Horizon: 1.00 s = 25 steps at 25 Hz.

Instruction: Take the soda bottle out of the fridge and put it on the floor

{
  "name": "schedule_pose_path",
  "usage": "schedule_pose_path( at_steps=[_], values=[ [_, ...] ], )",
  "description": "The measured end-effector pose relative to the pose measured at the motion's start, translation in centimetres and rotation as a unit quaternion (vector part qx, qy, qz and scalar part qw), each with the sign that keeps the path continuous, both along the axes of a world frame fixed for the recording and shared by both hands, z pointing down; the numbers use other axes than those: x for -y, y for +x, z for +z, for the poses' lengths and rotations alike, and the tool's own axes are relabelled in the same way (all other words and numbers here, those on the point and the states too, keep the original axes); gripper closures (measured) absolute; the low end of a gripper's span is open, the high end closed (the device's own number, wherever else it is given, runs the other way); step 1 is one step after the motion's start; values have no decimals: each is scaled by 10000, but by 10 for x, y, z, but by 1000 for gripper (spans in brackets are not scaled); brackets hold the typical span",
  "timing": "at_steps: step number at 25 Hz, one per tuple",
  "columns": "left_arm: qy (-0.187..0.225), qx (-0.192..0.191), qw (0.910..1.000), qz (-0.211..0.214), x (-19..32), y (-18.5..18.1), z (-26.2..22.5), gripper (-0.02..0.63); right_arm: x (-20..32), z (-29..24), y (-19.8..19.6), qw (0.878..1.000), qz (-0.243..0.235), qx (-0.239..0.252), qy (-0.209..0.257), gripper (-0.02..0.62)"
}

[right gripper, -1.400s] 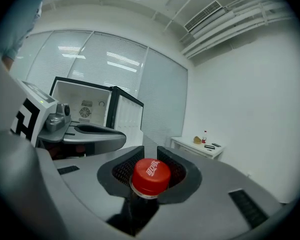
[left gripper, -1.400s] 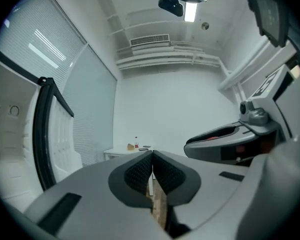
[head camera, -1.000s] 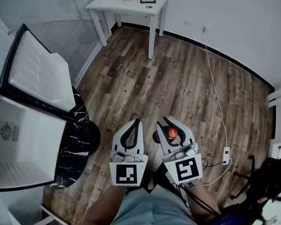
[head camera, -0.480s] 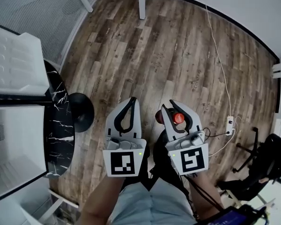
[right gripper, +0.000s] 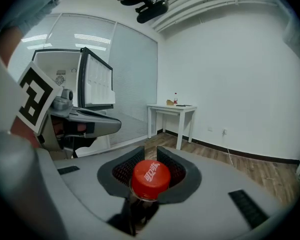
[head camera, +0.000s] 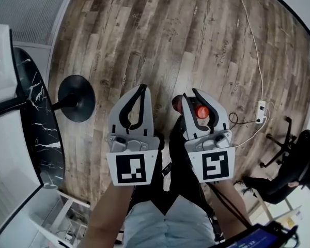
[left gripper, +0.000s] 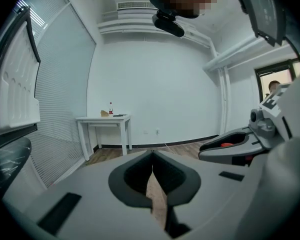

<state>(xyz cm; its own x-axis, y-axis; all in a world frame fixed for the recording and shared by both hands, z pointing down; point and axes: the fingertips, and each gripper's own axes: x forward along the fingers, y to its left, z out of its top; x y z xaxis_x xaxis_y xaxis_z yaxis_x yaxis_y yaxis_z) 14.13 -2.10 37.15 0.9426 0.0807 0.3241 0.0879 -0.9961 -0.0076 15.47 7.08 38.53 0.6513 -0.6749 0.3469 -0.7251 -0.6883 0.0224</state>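
A: Head view?
B: Right gripper [head camera: 191, 94] pinches the soda bottle [head camera: 201, 111] over the floor [head camera: 160, 35]; left gripper [head camera: 141, 88] is beside it.
A: Left gripper view?
B: Jaws pressed together, empty.
A: Right gripper view?
B: Jaws clamp the bottle's neck. Lower it upright; release only once its base rests.

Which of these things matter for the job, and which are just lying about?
In the job: soda bottle, right claw gripping it, open fridge, wooden floor.
Lying about: white table, power strip, black marble table, left claw.
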Motion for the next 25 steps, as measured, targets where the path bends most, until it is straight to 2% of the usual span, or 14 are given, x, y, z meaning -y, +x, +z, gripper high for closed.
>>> schedule_pose_path(
  at_steps=[10, 18, 25],
  values=[
    [-82, 373, 9992, 67, -14, 3, 103, 589, -11, 107, 9, 9996, 141, 214, -92, 505],
    [-156, 439, 9987, 203, -34, 13, 170, 589, -29, 188, 17, 9988, 271, 363, -192, 505],
    [-132, 667, 9961, 563, -53, 11, 228, 589, -43, 246, 25, 9982, 371, 411, -248, 505]
  ],
)
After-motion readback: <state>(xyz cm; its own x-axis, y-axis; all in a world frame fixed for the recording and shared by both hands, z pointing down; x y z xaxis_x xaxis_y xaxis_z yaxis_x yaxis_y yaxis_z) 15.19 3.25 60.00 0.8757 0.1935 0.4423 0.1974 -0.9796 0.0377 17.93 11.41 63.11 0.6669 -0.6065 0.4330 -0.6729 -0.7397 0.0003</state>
